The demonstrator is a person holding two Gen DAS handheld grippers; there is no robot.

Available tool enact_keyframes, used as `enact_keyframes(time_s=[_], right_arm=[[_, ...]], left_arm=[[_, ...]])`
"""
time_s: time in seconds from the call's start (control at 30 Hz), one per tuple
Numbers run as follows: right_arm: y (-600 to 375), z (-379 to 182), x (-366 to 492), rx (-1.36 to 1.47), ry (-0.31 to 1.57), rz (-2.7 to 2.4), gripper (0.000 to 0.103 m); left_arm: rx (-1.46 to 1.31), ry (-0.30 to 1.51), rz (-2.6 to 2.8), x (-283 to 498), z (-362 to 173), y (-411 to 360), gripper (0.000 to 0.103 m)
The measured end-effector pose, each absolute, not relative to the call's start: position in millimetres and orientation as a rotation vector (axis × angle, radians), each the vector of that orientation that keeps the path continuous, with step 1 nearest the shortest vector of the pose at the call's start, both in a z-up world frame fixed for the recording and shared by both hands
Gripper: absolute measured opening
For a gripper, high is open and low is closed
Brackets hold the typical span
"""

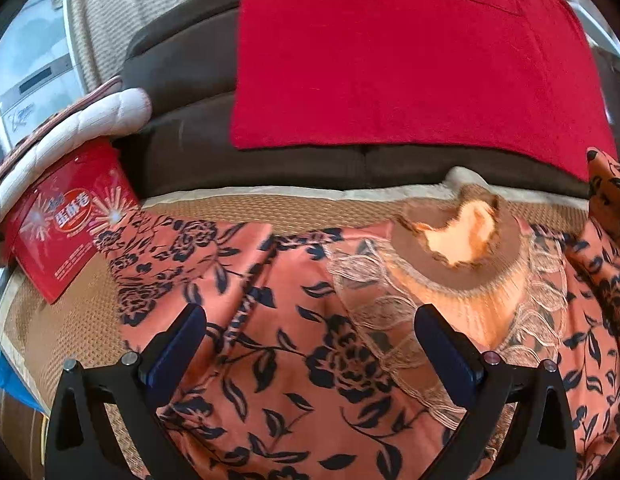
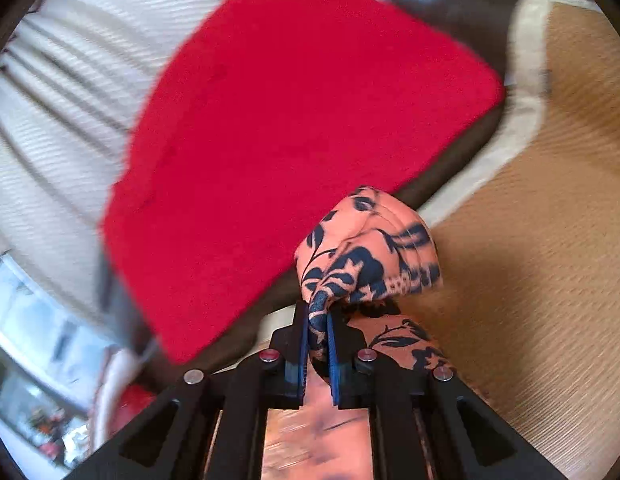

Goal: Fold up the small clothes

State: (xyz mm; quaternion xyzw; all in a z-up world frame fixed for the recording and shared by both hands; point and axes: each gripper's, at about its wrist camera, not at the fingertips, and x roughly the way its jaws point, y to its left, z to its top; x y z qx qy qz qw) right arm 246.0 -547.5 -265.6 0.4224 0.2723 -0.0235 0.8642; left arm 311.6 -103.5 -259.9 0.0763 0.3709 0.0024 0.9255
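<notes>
Left wrist view: the left gripper (image 1: 310, 340) hovers wide open over the salmon-pink floral blouse with lace neckline (image 1: 329, 340), spread flat on the woven tan mat (image 1: 70, 328), collar lying ahead-right. Right wrist view: the right gripper (image 2: 317, 328) is clamped on a bunched blouse corner, lifted off the mat toward the red folded cloth (image 2: 290, 128).

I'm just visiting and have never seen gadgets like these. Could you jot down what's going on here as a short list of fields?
Garment: orange floral top, spread on a woven mat
Left gripper: open, over the top, holding nothing
Right gripper: shut on a bunched part of the floral top, lifted off the mat
Neckline: brown collar with lace trim
Behind: red cloth on a dark sofa
Left side: red printed box
</notes>
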Motion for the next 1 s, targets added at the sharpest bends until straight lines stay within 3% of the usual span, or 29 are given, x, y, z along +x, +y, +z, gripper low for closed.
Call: enact_keyframes(time_s=[0.13,0.3,0.53,0.63,0.67,0.73,0.77,0.8,0.87,1.0], right_arm=[[-479.2,-250.4,248.1,0.876,0.589,0.115,0.009],[-392.0,-274.1,251.2,0.905,0.711,0.299,0.009],[-318.4,-349.8,265.5,0.968,1.13,0.366,0.014],[-315.5,-334.3,265.9,0.933,1.078,0.43,0.015],[-322.4,-324.1,265.3,0.935,1.027,0.444,0.019],[-339.3,-308.5,263.7,0.933,0.941,0.461,0.043],[-348.7,-302.2,263.9,0.929,0.898,0.447,0.082],[-352.7,-298.4,262.0,0.931,0.848,0.419,0.091],[-381.9,-299.7,250.4,0.96,0.728,0.309,0.091],[-425.7,-327.6,257.6,1.189,0.71,0.216,0.088]], left_arm=[[0.113,0.754,0.052,317.9,-253.4,-78.6,0.103],[0.032,0.773,0.08,325.6,-248.6,-42.9,0.103],[-0.004,0.797,0.078,327.9,-250.1,-19.3,0.103],[-0.013,0.817,0.044,327.6,-252.3,-19.8,0.103],[-0.026,0.83,0.012,328.0,-253.3,-21.6,0.103],[-0.045,0.846,-0.038,326.6,-254.7,-26.3,0.103],[-0.052,0.853,-0.071,325.5,-255.4,-31.3,0.103],[-0.054,0.856,-0.1,323.6,-255.8,-35.4,0.103],[-0.047,0.865,-0.17,318.6,-257.2,-50.1,0.103],[0.023,0.875,-0.294,301.3,-261.4,-92.1,0.103]])
